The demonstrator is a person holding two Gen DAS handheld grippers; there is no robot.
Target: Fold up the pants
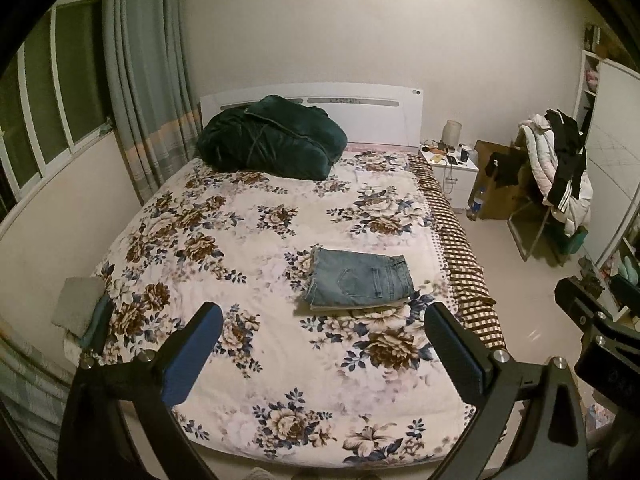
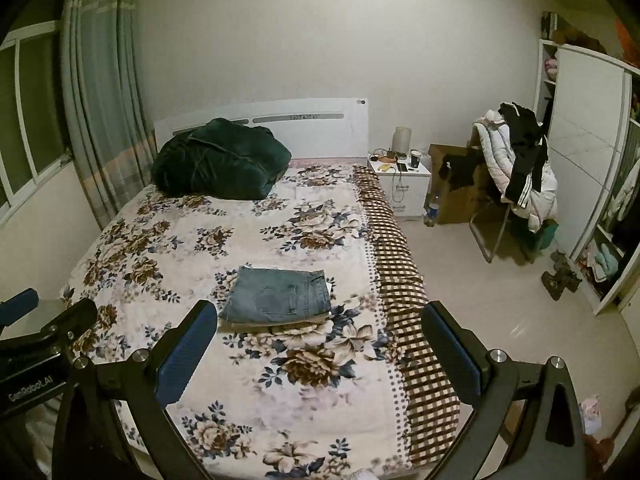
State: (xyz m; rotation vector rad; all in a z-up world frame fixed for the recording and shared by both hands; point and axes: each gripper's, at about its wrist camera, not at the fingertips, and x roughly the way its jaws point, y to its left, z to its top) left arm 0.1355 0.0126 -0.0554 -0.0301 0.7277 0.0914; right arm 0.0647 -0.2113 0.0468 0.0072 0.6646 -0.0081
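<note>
A pair of blue denim pants (image 1: pixel 360 280) lies folded into a flat rectangle on the floral bedspread (image 1: pixel 248 240), right of the bed's middle; it also shows in the right wrist view (image 2: pixel 280 294). A pale garment edge shows under its near side. My left gripper (image 1: pixel 324 332) is open and empty, held above the foot of the bed, well short of the pants. My right gripper (image 2: pixel 320 328) is open and empty, also back from the pants. Part of the right gripper's body (image 1: pixel 592 320) shows at the left view's right edge.
A dark green bundled blanket (image 1: pixel 272 140) sits by the white headboard (image 1: pixel 376 116). A white nightstand (image 2: pixel 404 184) with small items stands right of the bed. A chair piled with clothes (image 2: pixel 516 176) and a wardrobe (image 2: pixel 588 160) stand at right. Curtains (image 1: pixel 148 80) hang at left.
</note>
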